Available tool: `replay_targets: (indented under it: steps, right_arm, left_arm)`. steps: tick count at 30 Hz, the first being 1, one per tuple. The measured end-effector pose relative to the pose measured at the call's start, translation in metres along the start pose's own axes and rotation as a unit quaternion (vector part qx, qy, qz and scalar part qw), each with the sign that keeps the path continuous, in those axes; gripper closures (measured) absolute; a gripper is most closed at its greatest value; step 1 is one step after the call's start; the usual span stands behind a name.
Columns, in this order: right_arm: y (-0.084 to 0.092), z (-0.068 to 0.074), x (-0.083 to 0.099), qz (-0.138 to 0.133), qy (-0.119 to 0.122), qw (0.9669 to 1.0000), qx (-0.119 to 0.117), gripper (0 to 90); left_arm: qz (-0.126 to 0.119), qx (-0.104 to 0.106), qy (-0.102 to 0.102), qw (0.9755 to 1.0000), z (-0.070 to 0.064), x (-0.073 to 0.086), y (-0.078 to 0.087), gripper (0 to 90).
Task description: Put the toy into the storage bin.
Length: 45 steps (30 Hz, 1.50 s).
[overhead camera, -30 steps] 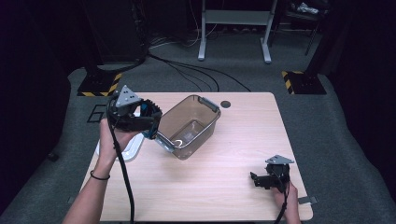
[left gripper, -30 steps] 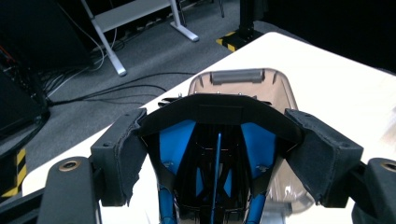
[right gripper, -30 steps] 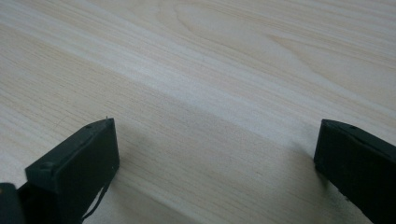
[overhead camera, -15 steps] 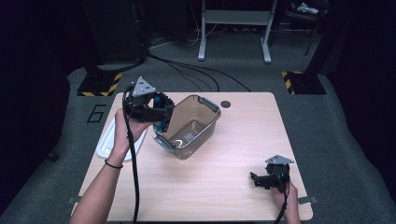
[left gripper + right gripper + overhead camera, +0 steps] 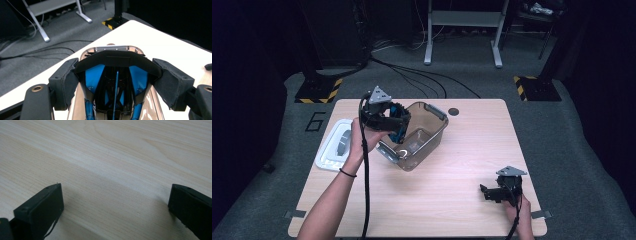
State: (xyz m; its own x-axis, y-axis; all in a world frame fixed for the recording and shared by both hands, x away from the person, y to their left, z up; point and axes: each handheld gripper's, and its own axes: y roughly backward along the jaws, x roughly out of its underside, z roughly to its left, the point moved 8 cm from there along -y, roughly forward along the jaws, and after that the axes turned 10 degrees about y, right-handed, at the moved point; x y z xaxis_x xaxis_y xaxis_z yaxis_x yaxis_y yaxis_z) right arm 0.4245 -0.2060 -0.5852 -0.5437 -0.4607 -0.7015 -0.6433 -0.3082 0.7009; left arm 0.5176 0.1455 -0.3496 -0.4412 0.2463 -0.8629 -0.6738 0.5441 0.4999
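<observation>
A black and blue object (image 5: 117, 58) with a curved black band sits between the jaws of my left gripper (image 5: 117, 72), whose pads press on the band's two ends. In the high view my left gripper (image 5: 394, 125) holds this object (image 5: 398, 131) over the near left end of a clear plastic bin (image 5: 428, 142). The bin's far rim (image 5: 112, 48) shows just beyond the band. My right gripper (image 5: 486, 192) rests low at the table's front right, held by a hand. Its jaws (image 5: 116, 202) stand open with only bare wood between them.
A white tray-like lid (image 5: 334, 145) lies at the table's left edge, beside the bin. A small dark round spot (image 5: 454, 111) marks the tabletop behind the bin. Cables and a metal stand (image 5: 462, 30) are on the floor beyond the table.
My left gripper has carried the black and blue object to the right and slightly down, from beside the bin to over its left end. The right gripper has stayed still.
</observation>
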Motion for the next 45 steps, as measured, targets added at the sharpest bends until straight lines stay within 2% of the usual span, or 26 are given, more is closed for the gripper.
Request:
replay_targets:
  steps: [11, 19, 34, 45]
  right_arm:
    - [0.000, 0.000, 0.000, 0.000, 0.000, 1.0000, 0.000, 0.0]
    - [0.000, 0.000, 0.000, 0.000, 0.000, 1.0000, 0.000, 0.0]
    - [0.000, 0.000, 0.000, 0.000, 0.000, 1.0000, 0.000, 0.0]
    - [0.000, 0.000, 0.000, 0.000, 0.000, 1.0000, 0.000, 0.0]
  left_arm:
    - [0.019, 0.012, 0.017, 0.9996, 0.004, 0.022, -0.024, 25.0]
    - [0.033, 0.015, 0.029, 0.9989, 0.010, 0.034, -0.032, 24.9]
    - [0.079, 0.024, 0.028, 0.9962, 0.015, 0.057, -0.046, 24.9]
    - [0.100, 0.029, 0.033, 0.9940, 0.015, 0.070, -0.055, 24.9]
